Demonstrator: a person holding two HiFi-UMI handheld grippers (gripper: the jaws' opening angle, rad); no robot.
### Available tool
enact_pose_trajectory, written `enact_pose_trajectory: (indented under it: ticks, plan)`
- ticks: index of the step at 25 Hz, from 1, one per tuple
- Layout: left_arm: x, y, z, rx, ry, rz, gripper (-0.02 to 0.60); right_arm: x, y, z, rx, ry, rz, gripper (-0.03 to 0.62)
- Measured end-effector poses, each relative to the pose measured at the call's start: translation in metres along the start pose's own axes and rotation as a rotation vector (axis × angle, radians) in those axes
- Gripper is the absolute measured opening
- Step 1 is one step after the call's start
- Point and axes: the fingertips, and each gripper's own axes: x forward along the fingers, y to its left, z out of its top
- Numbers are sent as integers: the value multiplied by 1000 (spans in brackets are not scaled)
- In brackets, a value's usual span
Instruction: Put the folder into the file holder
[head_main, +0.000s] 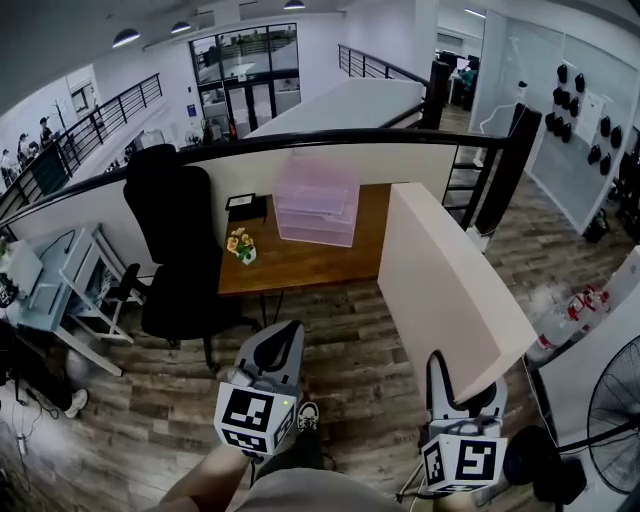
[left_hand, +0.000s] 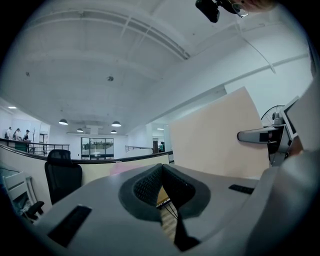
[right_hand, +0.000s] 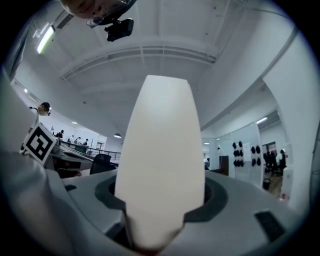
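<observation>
Nearest to me: my right gripper (head_main: 460, 392), marker cube toward me, jaws spread wide and clamped on the lower edge of the folder (head_main: 445, 290). In the right gripper view the folder fills the gap between the jaws and runs straight up out of it, so the grip looks firm and square.

My left gripper (head_main: 283, 332) is beside it, jaws brought together, nothing between them. It carries nothing.

Progress: pickup done, delivery not. The folder is in the air in my right gripper, standing on edge over the wood floor, well apart from the file holder (head_main: 316, 212). That holder sits on the brown desk (head_main: 300, 265) ahead, against the low partition. Left to do, as I judge it: close the distance to the desk, line the folder up with an opening, slide it in, let go.

Folder: large, flat, pale cream, plain faces, no label that I can see. It stands stiff with no sag, so I judge it rigid enough to steer from one edge.

File holder: translucent pink, seemingly stacked tiers; too far away here to tell how its openings face.

Also noted: black office chair (head_main: 175, 240) at the desk's left end, and a small pot of flowers (head_main: 241, 244) on the desk just left of the holder.
</observation>
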Motion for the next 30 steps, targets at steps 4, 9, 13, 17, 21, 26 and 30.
enact_pose_trajectory:
  ticks: [4, 9, 13, 17, 21, 26, 30]
  plan:
    - [42, 36, 2, -3, 8, 0, 3, 55, 6, -1, 0, 9, 0, 291]
    - [96, 95, 3, -14, 24, 4, 3, 134, 23, -4, 2, 37, -1, 291]
    - [140, 146, 3, -21, 30, 7, 3, 199, 40, -5, -8, 48, -2, 291]
    - [175, 185, 3, -23, 32, -10, 3, 251, 56, -4, -24, 46, -10, 291]
    - [200, 215, -1, -19, 46, -22, 3, 289, 68, -4, -29, 49, -11, 291]
    - [221, 242, -3, -31, 44, -15, 3, 319, 78, -4, -41, 49, -5, 291]
    - [237, 252, -4, -44, 43, -16, 3, 338, 78, -1, -55, 40, -3, 290]
